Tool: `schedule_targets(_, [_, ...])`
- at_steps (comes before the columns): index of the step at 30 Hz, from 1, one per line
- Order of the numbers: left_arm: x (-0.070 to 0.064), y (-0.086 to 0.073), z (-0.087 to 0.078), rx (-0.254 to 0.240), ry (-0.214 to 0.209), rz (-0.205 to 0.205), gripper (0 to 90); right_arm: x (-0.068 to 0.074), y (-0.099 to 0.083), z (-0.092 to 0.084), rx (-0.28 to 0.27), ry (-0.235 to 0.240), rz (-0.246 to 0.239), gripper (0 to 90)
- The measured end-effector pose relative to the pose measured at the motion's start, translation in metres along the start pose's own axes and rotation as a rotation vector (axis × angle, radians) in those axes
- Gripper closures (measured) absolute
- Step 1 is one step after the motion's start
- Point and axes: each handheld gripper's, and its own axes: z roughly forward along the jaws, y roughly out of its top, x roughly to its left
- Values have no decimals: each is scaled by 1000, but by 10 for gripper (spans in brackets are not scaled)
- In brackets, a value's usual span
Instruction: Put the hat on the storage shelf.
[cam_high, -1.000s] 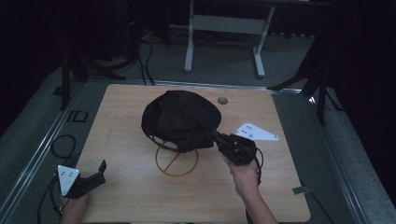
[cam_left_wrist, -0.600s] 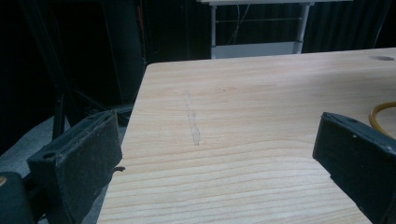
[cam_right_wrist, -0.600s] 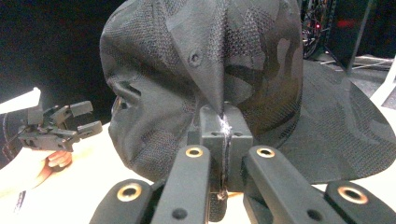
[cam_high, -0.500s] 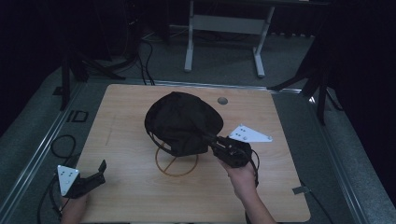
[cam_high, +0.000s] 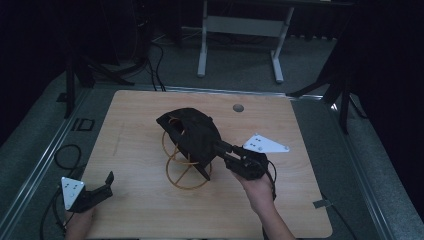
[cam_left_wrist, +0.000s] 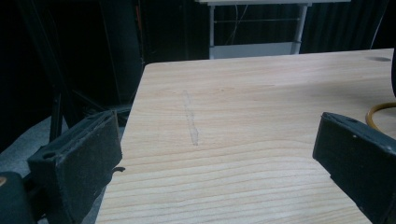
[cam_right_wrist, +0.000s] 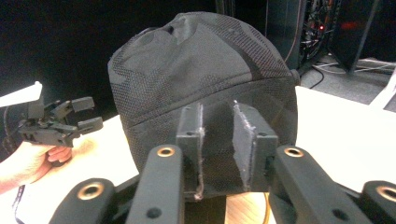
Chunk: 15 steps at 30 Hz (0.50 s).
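The right gripper (cam_high: 221, 147) reaches in from the near right of the table (cam_high: 130, 105) and meets the lower rim of a black cap (cam_high: 192, 135). The cap sits tilted on a yellow wire stand (cam_high: 185, 172) near the middle of the table, its crown toward the far left. In the right gripper view the two pads (cam_right_wrist: 191, 140) stand a narrow gap apart, with the mesh cap (cam_right_wrist: 201, 70) right behind them. The jaws have just been opening. The cap's rim lies at the gap, but whether the pads touch the fabric cannot be told; they do not look pressed on it.

The left gripper (cam_high: 102, 185) rests at the near left corner of the table, well apart from the cap, held in the person's hand. In the left gripper view its jaws are spread wide over bare wood (cam_left_wrist: 233, 121), with nothing between them; a bit of the stand's yellow ring (cam_left_wrist: 380, 114) shows at the right edge.
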Motion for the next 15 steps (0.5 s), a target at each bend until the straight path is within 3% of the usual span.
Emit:
schedule_targets(2, [0,0,0,-1,1,-1,16,-1,-1,0,-3,-5,-2,657])
schedule_targets(6, [0,0,0,1,1,1,17,-1,-1,-2,-19,-38,-15,484])
schedule_targets(15, [0,0,0,1,0,-1,16,-11,-3,-8,-37,-82,-11,270])
